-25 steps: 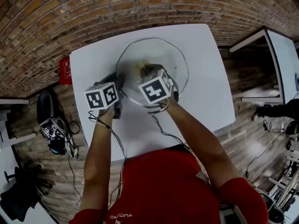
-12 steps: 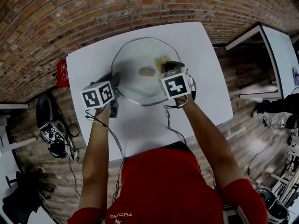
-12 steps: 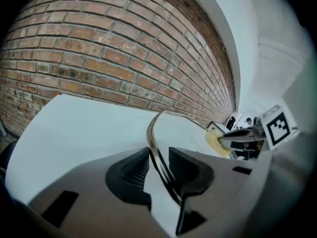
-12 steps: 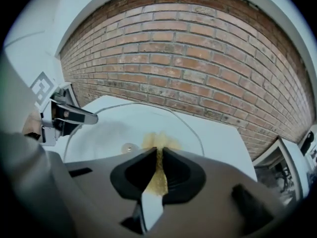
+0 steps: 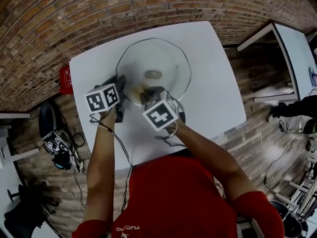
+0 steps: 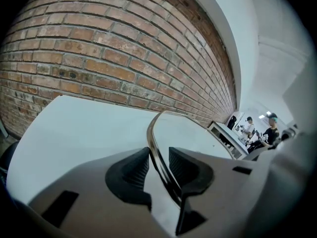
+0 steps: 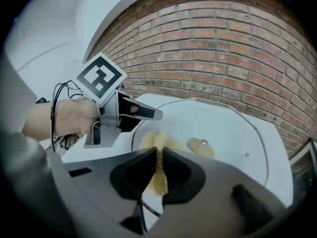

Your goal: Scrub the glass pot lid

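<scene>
White table (image 5: 213, 103) is carrying the glass pot lid (image 5: 171, 58) in front of a brick wall. At the lid's left edge, my left gripper (image 6: 158, 160) is clamping the metal rim (image 6: 154, 133) between its pads. Just right of it, my right gripper (image 7: 159, 170) is pinching a yellow scrub pad (image 7: 157, 143) in nearly closed jaws against the glass. Knob (image 7: 200, 147) and most of the glass are lying rightward and beyond the pad, so I am judging the next stroke to go that way.
</scene>
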